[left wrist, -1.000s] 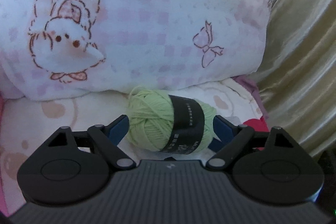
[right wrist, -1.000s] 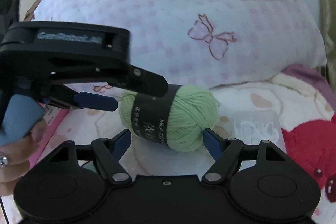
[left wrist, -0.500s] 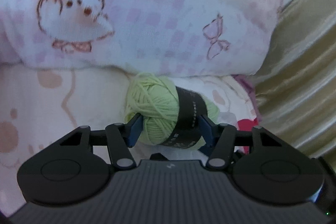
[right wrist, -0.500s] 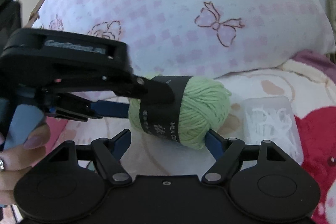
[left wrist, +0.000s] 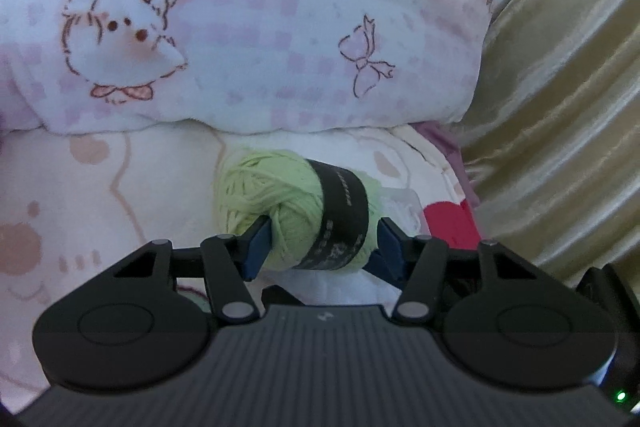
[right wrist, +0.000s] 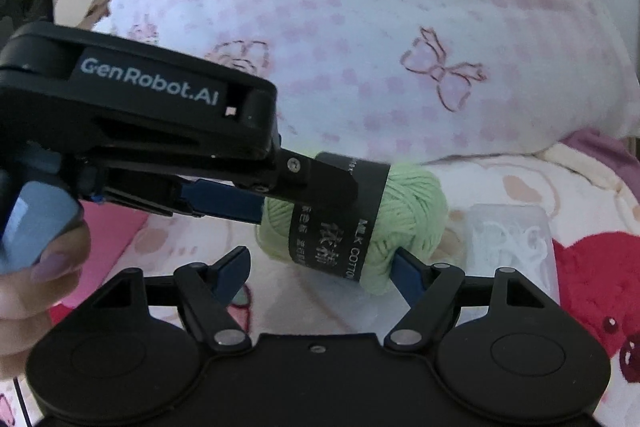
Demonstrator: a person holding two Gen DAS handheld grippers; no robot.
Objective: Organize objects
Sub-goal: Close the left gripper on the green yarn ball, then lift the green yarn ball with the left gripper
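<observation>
Before the pillow (left wrist: pixel 280 27) edge, left tool (left wrist: pixel 320 247) clamps the yarn ball (left wrist: pixel 296 215); right tool (right wrist: pixel 320 267) gapes.

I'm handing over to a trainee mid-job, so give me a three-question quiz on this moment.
1. True or false: the left gripper is shut on the green yarn ball.
2. What wraps the yarn ball's middle: A) a black paper label, B) a red ribbon, C) nothing?
3. What lies on the blanket to the right of the yarn in the right wrist view?

Key: 1. True; its blue pads press the ball, while the right gripper stands open. 2. A, the black label. 3. A clear plastic box of small white items.
</observation>
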